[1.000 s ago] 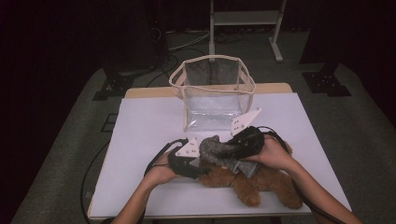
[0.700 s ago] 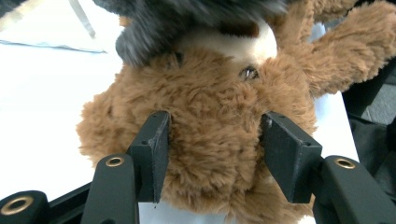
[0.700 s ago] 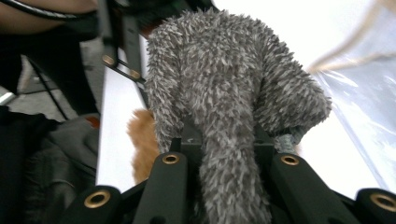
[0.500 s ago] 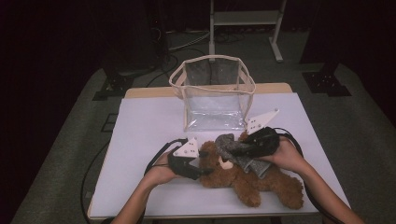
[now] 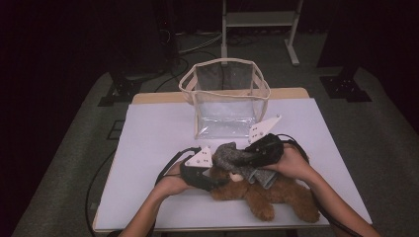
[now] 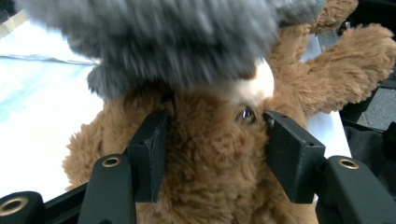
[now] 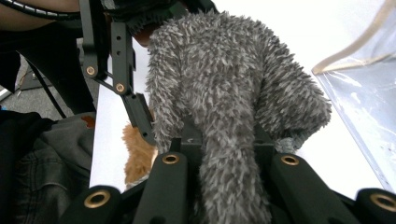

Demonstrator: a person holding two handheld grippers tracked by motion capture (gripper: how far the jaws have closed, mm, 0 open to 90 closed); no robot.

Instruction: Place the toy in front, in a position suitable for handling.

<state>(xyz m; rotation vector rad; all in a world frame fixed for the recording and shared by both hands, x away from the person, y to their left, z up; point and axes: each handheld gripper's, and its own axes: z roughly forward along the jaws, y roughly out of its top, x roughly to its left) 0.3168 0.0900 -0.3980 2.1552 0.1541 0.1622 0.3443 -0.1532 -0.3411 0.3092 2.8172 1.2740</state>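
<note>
Brown teddy bear [image 5: 267, 195] (cream muzzle), grey fuzzy cloth [image 7: 229, 93], white table [image 5: 153, 138].

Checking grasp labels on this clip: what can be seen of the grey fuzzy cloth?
The grey fuzzy cloth looks like shaggy plush fabric, bunched and folded. The right gripper is shut on one fold of it, holding it over the head of the brown teddy bear, near the front of the white table. It drapes across the bear's face.

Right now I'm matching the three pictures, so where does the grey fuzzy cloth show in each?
High view: grey fuzzy cloth at centre, over the brown teddy bear.
Left gripper view: cloth across the top, above the bear.
Right gripper view: cloth at centre, pinched.
Shared landmark: the bear.
</note>
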